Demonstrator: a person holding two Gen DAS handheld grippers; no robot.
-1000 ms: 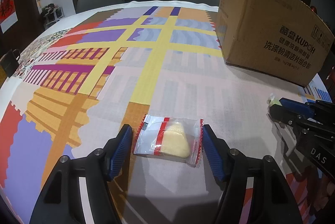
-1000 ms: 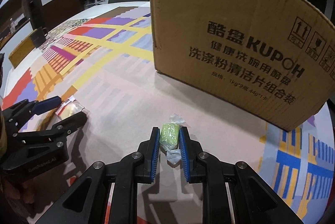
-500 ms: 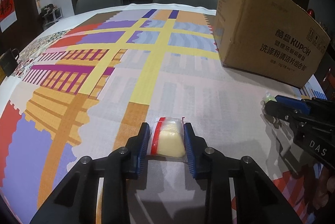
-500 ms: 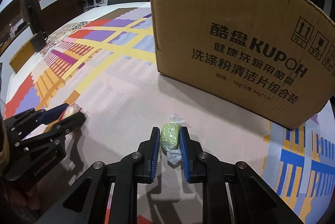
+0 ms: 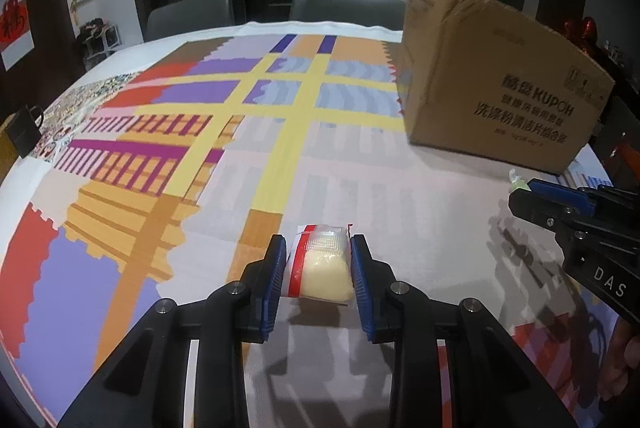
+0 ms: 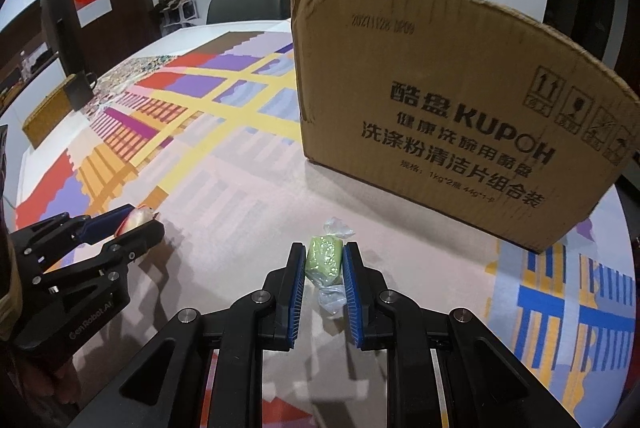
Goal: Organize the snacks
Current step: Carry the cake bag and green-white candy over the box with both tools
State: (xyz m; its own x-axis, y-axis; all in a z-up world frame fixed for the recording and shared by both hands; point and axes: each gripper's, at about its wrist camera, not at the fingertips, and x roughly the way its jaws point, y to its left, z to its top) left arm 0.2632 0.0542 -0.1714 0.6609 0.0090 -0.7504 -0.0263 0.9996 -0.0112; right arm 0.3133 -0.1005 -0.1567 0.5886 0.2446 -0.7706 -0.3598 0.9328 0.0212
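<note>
Yellow snack packet (image 5: 320, 268) lies lengthwise between the left gripper (image 5: 319, 260) pads, clamped narrow. Right gripper (image 6: 323, 268) pinches the green candy (image 6: 325, 260) too, near the cardboard box (image 6: 460, 115) at the table's right edge.

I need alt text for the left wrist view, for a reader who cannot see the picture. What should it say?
The left gripper is shut on a clear-wrapped pale yellow snack over a colourful patterned tablecloth. A brown cardboard box stands on the table to the far right, and the right gripper, at the right edge, holds a small green snack.
</note>
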